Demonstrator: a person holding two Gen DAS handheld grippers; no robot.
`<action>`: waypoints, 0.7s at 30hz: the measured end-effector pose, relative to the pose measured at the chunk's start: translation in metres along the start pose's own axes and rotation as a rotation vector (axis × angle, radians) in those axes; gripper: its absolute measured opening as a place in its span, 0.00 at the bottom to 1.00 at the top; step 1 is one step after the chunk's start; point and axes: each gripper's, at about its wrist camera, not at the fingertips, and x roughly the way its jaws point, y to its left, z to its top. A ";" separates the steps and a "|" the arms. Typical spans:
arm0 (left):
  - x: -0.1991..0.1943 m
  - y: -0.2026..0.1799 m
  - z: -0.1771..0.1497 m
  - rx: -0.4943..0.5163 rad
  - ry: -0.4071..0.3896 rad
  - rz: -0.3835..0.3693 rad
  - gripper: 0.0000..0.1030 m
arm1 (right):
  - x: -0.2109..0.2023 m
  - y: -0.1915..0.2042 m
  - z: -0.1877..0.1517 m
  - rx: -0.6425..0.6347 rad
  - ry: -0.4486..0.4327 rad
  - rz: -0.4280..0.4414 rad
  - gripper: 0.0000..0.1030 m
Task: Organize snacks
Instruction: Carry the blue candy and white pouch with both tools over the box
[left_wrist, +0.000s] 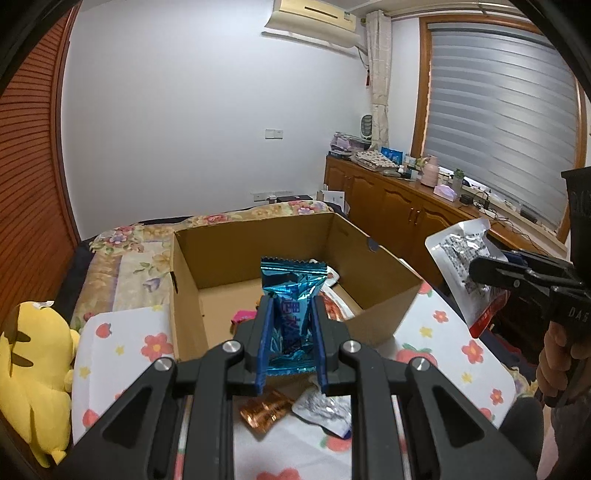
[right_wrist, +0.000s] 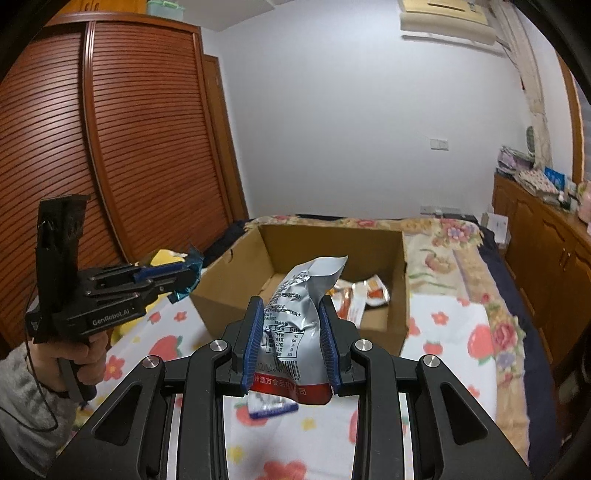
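Box: cardboard box (left_wrist: 258, 240) on the bed (right_wrist: 454, 332), snacks inside.
Left gripper (left_wrist: 291, 328): jaws clamp a blue packet (left_wrist: 291, 288) (held before the box).
Right gripper (right_wrist: 291, 332): jaws grip a silver pouch (right_wrist: 295, 314).

The left wrist view is taken from just behind the left gripper (left_wrist: 291, 325), angled down across the bed, with the cardboard box (left_wrist: 376, 295) close at 12 o'clock and the window wall at 2 o'clock. The right wrist view is taken from behind the right gripper (right_wrist: 291, 328), likewise tilted down, with the wardrobe (right_wrist: 140, 140) at 10 o'clock. The box, the flowered bedding (left_wrist: 129, 343) and the white far wall are shared by both. Each gripper is caught in the other's view, at 3 o'clock and 9 o'clock; the rims are probably lens shadow.
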 end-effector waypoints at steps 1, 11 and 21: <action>0.007 0.004 0.002 -0.004 0.002 0.000 0.17 | 0.006 -0.002 0.004 0.001 0.000 0.006 0.28; 0.067 0.034 0.016 -0.034 0.029 -0.001 0.17 | 0.072 -0.020 0.025 -0.021 0.042 0.023 0.28; 0.111 0.044 0.026 -0.032 0.067 0.004 0.17 | 0.132 -0.036 0.032 -0.035 0.090 0.029 0.28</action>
